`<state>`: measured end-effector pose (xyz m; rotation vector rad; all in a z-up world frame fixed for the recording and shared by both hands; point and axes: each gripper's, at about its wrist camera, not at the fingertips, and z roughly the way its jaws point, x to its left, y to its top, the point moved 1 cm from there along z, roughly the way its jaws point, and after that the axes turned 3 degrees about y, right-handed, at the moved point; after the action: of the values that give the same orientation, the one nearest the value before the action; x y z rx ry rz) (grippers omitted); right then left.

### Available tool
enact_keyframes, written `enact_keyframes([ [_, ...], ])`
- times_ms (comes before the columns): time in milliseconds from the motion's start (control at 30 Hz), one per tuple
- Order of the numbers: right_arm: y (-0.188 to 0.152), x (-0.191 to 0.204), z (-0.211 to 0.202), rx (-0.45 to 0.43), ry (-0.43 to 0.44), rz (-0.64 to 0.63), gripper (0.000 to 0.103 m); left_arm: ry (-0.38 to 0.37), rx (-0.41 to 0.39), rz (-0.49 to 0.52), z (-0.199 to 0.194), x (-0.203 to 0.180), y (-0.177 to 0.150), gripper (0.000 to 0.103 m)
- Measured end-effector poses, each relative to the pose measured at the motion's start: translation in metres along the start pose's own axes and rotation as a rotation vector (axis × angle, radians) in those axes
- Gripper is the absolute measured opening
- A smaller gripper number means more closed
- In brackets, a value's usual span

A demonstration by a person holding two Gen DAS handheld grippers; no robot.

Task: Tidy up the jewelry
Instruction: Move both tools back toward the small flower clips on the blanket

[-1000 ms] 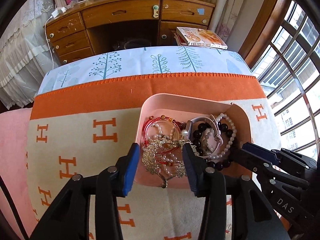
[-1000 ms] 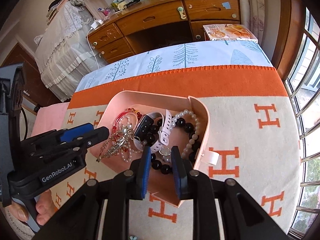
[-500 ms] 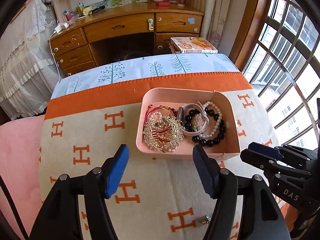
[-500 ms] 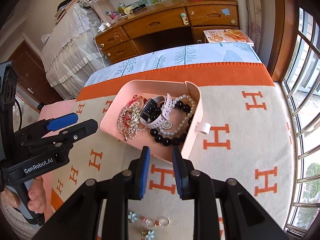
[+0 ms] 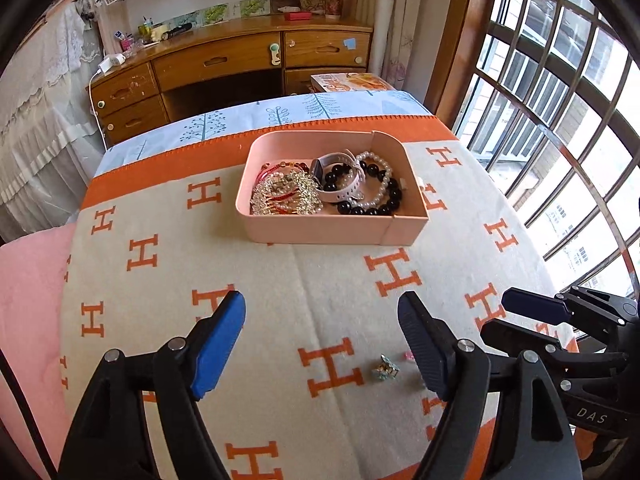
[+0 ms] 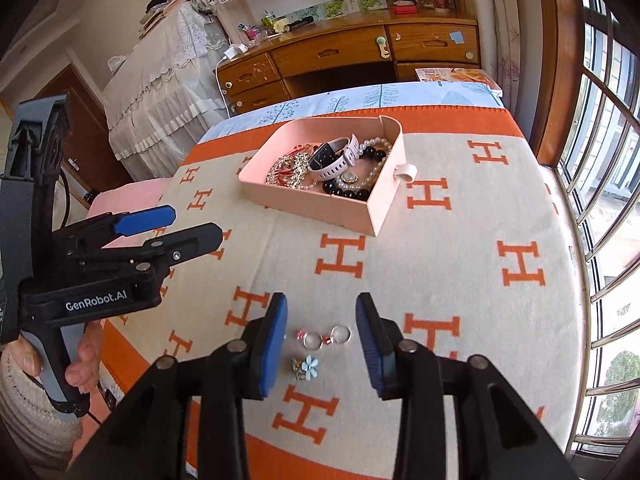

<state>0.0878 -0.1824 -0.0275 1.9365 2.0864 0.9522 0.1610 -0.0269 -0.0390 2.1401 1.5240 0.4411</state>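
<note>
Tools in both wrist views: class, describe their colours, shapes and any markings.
Left tool: black hinged frame with silver rivets, flat blue ribbed pads, white "GenRobot.AI" lettering on its side. Right tool: same black frame and blue pads, marked "DAS". No cable visible on either tool.

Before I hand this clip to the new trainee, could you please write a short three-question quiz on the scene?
1. True or false: the right gripper is shut on a ring.
2. Where does the watch lie? A) on the blanket B) in the pink tray C) on the desk
3. Fill in: the small flower piece on the blanket is light ____.

Key: 1 false, it is open; 2 B; 3 blue.
</note>
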Motion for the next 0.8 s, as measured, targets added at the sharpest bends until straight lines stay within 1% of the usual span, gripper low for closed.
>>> enact_keyframes([
  [100,-0.015,0.003,0.002,0.003,-0.013,-0.037,0.04,-0.015,-0.011,0.027,0.001,-0.007,-0.015,0.077],
  [233,-0.034,0.006,0.012,0.018,-0.045,-0.095,0.04,-0.073,-0.016,0.033,0.009,-0.013,-0.034,0.077],
  [367,-0.053,0.003,0.019,0.035,-0.046,-0.101,0.04,-0.116,-0.003,0.03,0.022,-0.014,-0.05,0.077],
  [500,-0.067,0.006,0.019,0.021,-0.048,-0.117,0.04,-0.117,0.007,0.037,0.034,-0.018,-0.061,0.076],
  [567,-0.073,0.008,0.02,0.009,-0.053,-0.134,0.04,-0.123,0.016,0.046,0.041,-0.021,-0.066,0.069],
  [700,-0.076,0.008,0.023,0.013,-0.042,-0.136,0.04,-0.124,0.03,0.07,0.053,-0.029,-0.069,0.065],
  [767,-0.076,0.006,0.025,0.018,-0.032,-0.128,0.04,-0.119,0.033,0.088,0.057,-0.033,-0.071,0.055],
  [800,-0.076,0.005,0.027,0.02,-0.03,-0.125,0.04,-0.106,0.025,0.096,0.058,-0.035,-0.071,0.054],
])
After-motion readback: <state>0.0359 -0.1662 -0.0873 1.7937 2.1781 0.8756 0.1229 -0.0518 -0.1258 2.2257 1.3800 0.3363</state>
